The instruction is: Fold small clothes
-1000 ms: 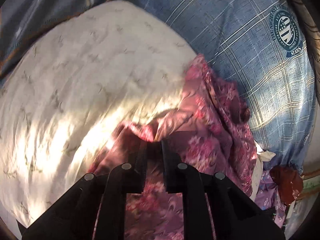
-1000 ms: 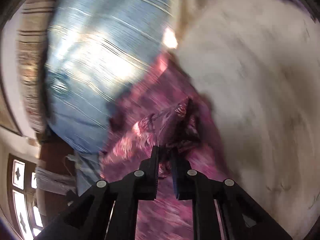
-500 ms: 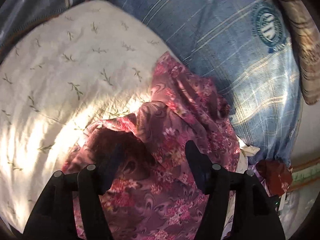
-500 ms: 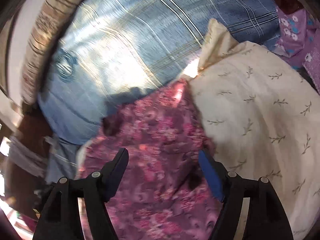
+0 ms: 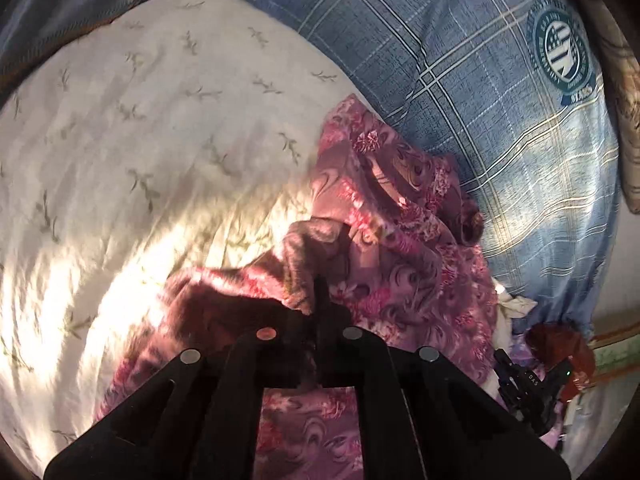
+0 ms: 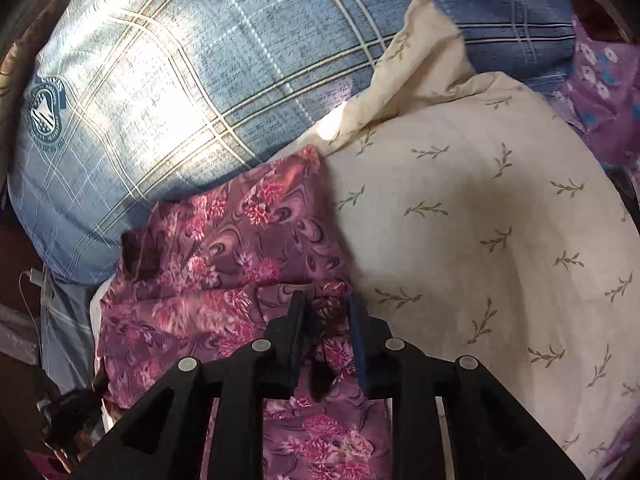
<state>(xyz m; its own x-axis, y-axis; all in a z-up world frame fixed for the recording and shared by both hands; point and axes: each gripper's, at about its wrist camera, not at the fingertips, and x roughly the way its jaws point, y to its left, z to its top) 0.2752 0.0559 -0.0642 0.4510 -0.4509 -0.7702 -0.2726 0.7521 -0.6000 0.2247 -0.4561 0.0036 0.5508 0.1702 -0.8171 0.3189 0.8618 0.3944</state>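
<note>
One floral maroon garment lies crumpled where one cream pillow with a sprig print meets one blue plaid pillow, and two claws work on it. The left claw has just snapped closed, pinching a raised fold of the garment. The right claw has just been closing too, its jaws narrow with a bunched fold of the same garment caught between them. Only the left wrist view shows a small black device with a green light lying past the garment's edge; only the right wrist view shows a purple flowered cloth beyond the cream pillow.
</note>
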